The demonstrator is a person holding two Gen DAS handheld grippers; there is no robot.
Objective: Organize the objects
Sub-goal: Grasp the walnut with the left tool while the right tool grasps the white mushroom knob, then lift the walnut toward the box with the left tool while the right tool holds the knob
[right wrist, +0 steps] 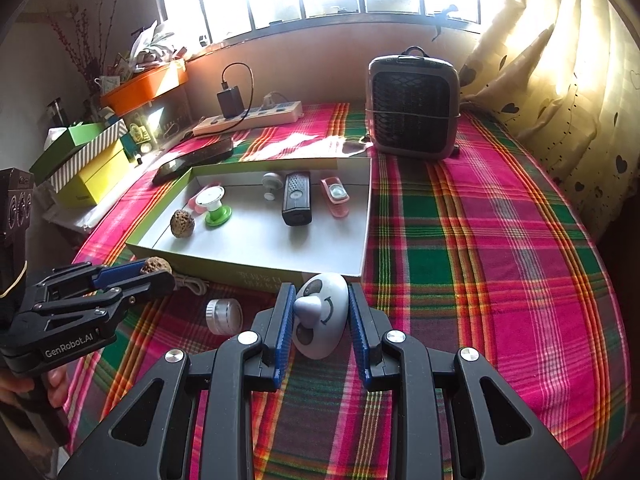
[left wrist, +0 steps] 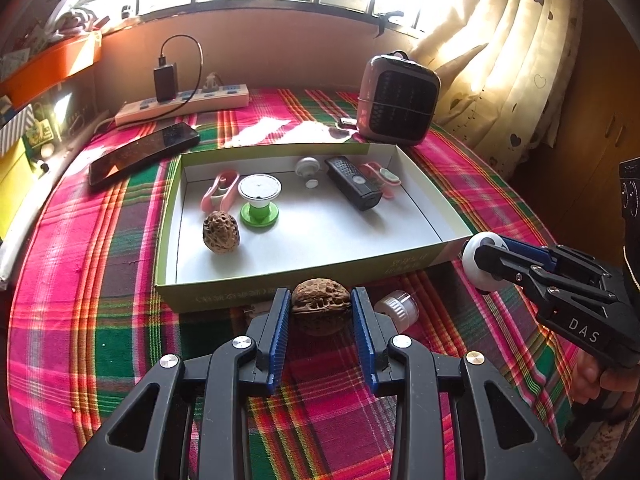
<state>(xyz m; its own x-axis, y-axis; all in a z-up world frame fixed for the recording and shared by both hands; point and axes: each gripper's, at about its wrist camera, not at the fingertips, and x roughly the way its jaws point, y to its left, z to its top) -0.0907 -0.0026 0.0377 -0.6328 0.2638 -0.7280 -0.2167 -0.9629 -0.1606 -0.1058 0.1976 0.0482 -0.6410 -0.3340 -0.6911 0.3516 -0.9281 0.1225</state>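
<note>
My left gripper (left wrist: 321,307) is shut on a brown walnut (left wrist: 321,300), held just in front of the near wall of a shallow green-and-white box (left wrist: 280,284). My right gripper (right wrist: 320,312) is shut on a white egg-shaped toy (right wrist: 320,320) with a drawn face, near the box's front right corner (right wrist: 352,270). Inside the box lie another walnut (left wrist: 221,232), a green-and-white spool (left wrist: 259,200), a pink clip (left wrist: 220,191), a black remote-like device (left wrist: 354,184), a small white knob (left wrist: 307,168) and a pink case (left wrist: 382,178). A small clear jar (left wrist: 398,307) lies on the cloth between the grippers.
The table has a plaid pink-green cloth (right wrist: 480,260). Behind the box stand a small heater (left wrist: 398,100), a power strip (left wrist: 184,104) with a charger, and a dark phone (left wrist: 144,152). Coloured boxes (right wrist: 88,168) sit at the left, a curtain (right wrist: 560,60) at the right.
</note>
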